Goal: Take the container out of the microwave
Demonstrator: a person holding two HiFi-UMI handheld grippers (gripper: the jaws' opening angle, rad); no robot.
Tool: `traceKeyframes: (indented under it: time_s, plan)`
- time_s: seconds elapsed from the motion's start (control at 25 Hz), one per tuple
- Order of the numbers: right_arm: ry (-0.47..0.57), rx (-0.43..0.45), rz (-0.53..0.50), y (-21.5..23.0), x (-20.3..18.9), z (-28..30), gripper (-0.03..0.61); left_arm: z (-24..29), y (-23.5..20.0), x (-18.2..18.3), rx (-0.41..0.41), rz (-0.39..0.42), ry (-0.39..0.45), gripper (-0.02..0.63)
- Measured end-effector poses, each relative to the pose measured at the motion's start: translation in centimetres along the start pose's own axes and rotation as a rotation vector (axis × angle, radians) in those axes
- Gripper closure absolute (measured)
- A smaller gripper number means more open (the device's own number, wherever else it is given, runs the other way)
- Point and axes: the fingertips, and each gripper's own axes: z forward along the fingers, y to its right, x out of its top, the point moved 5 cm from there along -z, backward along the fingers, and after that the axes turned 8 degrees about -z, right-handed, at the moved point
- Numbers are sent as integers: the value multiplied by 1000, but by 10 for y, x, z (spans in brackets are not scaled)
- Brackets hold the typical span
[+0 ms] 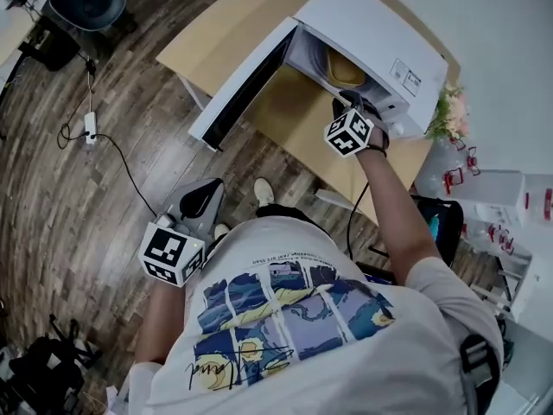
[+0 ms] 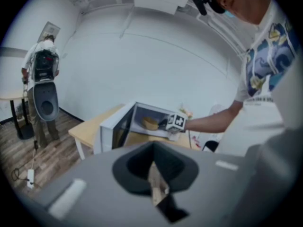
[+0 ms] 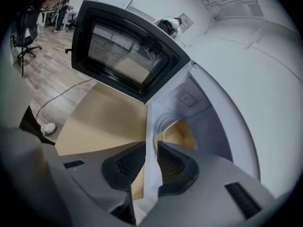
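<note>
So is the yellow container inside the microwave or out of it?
Inside. The yellow container sits in the microwave, whose door is open; the right claw is at the opening, not holding it.

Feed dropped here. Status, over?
Right gripper at the microwave mouth, jaws narrowly apart, empty. Left gripper shut, low. Container inside, untouched. Door open.

Inventory: one microwave (image 1: 371, 37); one container (image 1: 344, 69); two grippers, left gripper (image 1: 201, 199) and right gripper (image 1: 352, 102); two persons, operator (image 1: 285, 318) and bystander (image 2: 42, 63); one power strip (image 1: 90, 126); apparently two tables, near table (image 1: 216, 33) and far table (image 2: 9, 97), the latter partly cut off.
</note>
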Motion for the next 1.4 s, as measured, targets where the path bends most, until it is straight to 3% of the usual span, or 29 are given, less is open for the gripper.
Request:
traceKeyframes:
  time_s: [0.28,0.6,1.4]
  plan:
    - [-79,-7,-92,18,-3,42,497,22,-5,13,54,-30,23,604]
    - [-121,42,-156,18,-13,69,497,25,-13,16,102,-46,31,605]
    - [-43,89,-192,14,1,49,560,-6,-9,4,123,-35,28,605]
